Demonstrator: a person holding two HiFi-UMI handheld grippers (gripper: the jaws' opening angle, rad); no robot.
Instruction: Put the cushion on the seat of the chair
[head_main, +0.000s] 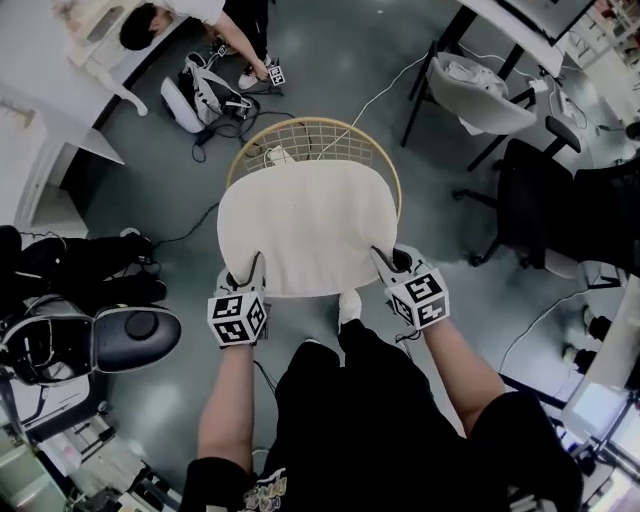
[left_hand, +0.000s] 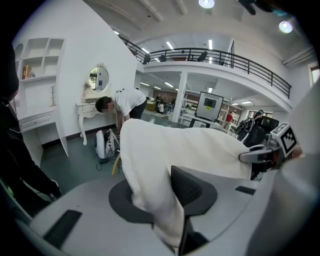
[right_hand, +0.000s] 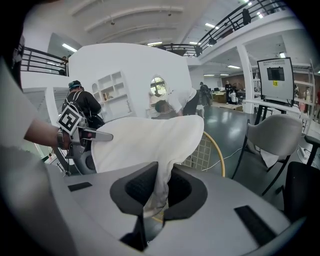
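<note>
Room: grey floor (head_main: 350, 60) of an open hall, with an office chair (head_main: 480, 95) at the far right.
Cushion: the cream cushion (head_main: 305, 225) lies spread over the chair (head_main: 312, 124), its far edge against the yellow-rimmed wire back.
Left gripper: the left gripper (head_main: 245, 272) has its jaws clamped on a thick, bunched fold at the near left corner.
Right gripper: the right gripper (head_main: 390, 262) has its jaws almost together, pinching a thin fold at the near right corner.
Handling: it looks soft, light and floppy, draping from both grips. Holding the two near corners apart should keep it spread, though the far edge will likely sag.
Hidden: the cushion covers the seat and legs. Whether it rests on the seat cannot be told.
</note>
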